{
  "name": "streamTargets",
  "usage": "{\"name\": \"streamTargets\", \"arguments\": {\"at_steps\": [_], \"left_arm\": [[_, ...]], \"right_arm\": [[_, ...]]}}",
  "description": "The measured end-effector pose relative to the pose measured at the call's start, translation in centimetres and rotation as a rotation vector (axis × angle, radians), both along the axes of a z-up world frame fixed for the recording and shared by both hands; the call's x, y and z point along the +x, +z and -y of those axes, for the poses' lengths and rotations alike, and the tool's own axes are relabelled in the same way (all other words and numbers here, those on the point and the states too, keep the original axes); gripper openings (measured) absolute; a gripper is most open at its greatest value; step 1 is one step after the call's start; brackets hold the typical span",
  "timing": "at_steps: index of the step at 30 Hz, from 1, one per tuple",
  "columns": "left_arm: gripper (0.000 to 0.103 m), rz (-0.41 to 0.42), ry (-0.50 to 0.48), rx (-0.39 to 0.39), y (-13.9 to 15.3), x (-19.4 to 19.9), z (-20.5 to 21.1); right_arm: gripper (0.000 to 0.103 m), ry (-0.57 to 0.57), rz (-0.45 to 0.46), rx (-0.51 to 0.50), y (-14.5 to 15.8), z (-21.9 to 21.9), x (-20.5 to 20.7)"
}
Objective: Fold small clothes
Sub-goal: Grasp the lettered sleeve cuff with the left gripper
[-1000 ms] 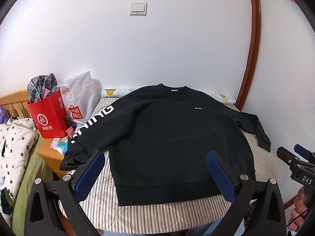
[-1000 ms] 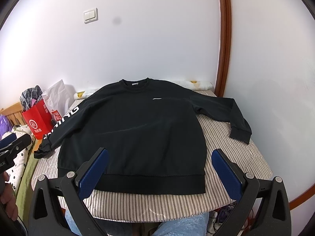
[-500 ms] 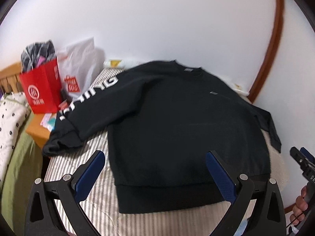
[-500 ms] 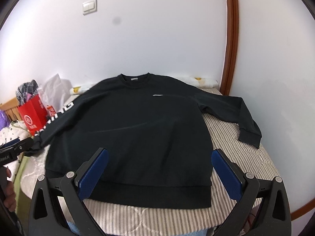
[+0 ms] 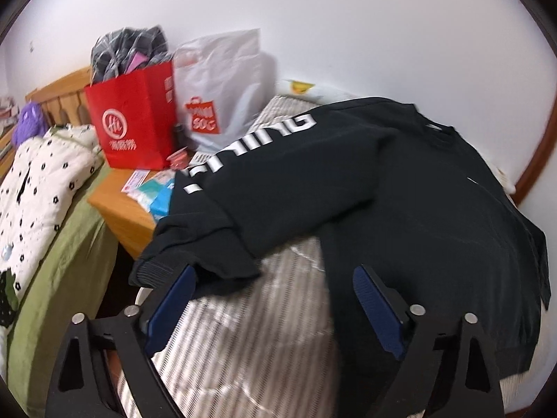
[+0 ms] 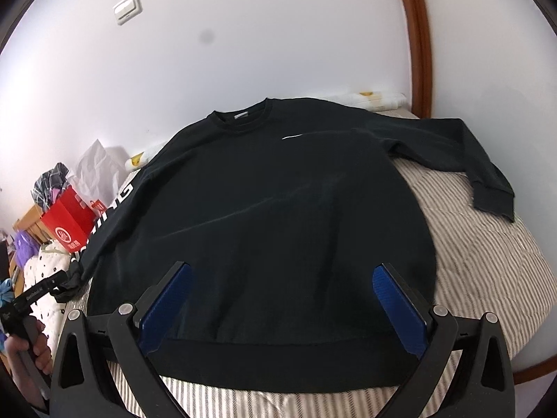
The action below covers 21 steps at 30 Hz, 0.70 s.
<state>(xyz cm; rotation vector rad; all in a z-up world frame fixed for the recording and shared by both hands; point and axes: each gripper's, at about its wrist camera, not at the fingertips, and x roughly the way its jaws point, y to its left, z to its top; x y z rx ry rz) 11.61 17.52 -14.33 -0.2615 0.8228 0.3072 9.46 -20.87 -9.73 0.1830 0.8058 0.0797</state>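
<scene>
Right wrist: black sweatshirt (image 6: 271,216) flat, unfolded

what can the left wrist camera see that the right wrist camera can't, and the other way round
Only the left wrist view shows the lettered sleeve's cuff up close by the open left tongs, plus small packets on the wooden nightstand.

Only the right wrist view shows the plain sleeve, the wall switch and the whole hem under the open right tongs.

Both show the black sweatshirt, striped bedcover and red bag.
</scene>
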Motion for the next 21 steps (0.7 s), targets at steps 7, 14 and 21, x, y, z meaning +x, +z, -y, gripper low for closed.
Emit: {"name": "streamTargets", "arguments": {"at_steps": [7, 14, 21], "left_arm": [[0.065, -0.079, 0.026, -0.001, -3.3, 1.8, -2.5], [0.019, -0.087, 0.052, 0.044, -4.2, 2.1, -3.4], [0.004, -0.037, -0.023, -0.010, -2.0, 2.2, -2.6]], "right_arm": [[0.102, 0.059, -0.035, -0.095, -1.7, -4.3, 1.3], [0.102, 0.102, -0.064, -0.230, -2.9, -7.6, 1.6], [0.102, 0.140, -0.079, -0.256, -3.4, -9.1, 2.0]]}}
